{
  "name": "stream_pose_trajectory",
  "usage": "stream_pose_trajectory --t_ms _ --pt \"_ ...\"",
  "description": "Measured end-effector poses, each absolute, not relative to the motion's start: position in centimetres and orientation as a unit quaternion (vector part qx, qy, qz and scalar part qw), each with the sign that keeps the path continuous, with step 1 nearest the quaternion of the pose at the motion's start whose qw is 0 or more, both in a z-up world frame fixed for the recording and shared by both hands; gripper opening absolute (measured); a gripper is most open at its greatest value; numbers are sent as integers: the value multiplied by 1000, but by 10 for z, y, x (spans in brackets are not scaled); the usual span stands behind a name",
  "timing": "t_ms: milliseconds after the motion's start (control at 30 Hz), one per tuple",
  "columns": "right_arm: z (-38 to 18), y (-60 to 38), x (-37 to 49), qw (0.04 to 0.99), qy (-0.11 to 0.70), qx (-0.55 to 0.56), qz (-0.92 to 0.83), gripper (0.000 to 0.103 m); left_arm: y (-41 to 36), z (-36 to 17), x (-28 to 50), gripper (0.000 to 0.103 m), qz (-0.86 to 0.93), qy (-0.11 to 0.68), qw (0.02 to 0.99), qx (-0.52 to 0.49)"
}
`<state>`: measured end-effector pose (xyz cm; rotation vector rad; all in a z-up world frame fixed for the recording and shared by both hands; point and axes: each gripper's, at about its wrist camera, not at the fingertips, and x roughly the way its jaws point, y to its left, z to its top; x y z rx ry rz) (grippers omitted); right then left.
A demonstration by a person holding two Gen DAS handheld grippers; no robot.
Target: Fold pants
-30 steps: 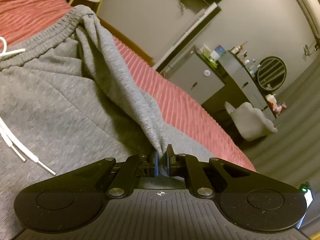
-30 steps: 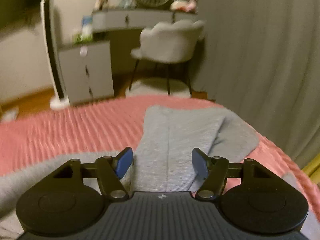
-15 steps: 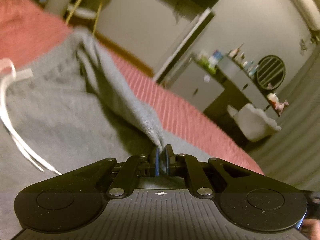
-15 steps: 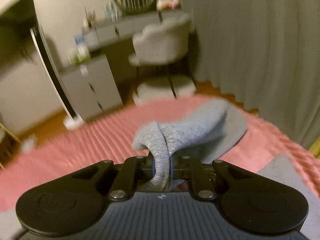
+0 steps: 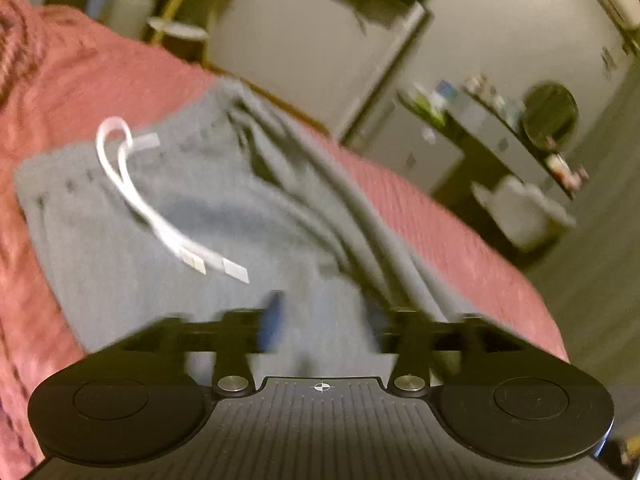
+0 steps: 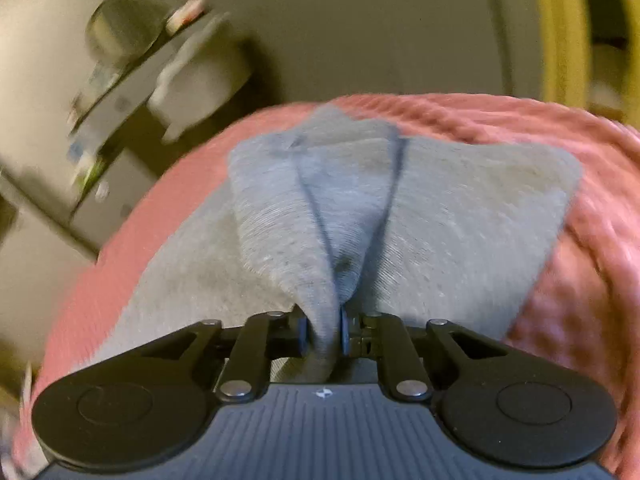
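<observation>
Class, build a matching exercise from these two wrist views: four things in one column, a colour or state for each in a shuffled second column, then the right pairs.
Column one:
1. left gripper
2. right gripper
3. drawstring
4. bedspread

Column two:
A. white
B. shut on the grey pants
C. red, ribbed
D. open, holding nothing

Pairs: 1-D, 2-B, 3-A, 4-C

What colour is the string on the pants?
White. The drawstring lies looped on the grey pants, and it shows best in the left wrist view.
</observation>
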<state>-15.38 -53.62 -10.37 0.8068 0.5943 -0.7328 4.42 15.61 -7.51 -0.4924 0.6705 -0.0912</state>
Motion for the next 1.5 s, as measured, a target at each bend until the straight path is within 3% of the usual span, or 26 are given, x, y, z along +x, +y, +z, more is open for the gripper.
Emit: stream_pose_trajectory --t_ms 67,167,400,500,567,667,867,1033,1167,1267,1433,1500 --pt "-104 -527 -149 797 266 388 -377 16 152 -64 66 83 -29 307 924 -228" --pt "-102 -515 -142 778 252 389 -424 20 143 -52 115 84 -17 316 928 -196" --pt "-114 -494 -130 832 250 262 -420 27 140 -63 231 83 18 382 910 -160" --pt "-113 -497 -129 840 244 255 -412 33 146 -88 267 63 37 429 885 -178" --pt "-114 -492 -126 844 243 236 -415 34 151 -104 281 32 35 456 869 -191" --pt "-116 -485 -116 849 248 203 -420 36 158 -110 279 13 44 452 870 -193" --pt "-114 -502 -126 855 239 242 -393 33 195 -69 202 11 11 359 896 -261" --pt "-109 -526 -150 840 219 342 -360 9 237 -57 85 10 -23 292 898 -328" --pt "-105 -543 -182 812 189 438 -335 7 250 -105 39 11 24 346 887 -305" --pt "-95 -540 -200 823 195 409 -343 6 251 -140 30 11 56 390 865 -311" --pt "-95 -540 -216 824 219 393 -345 7 236 -137 33 14 69 382 882 -267" --pt "-97 -541 -211 824 233 389 -338 7 234 -134 37 21 64 388 881 -262"
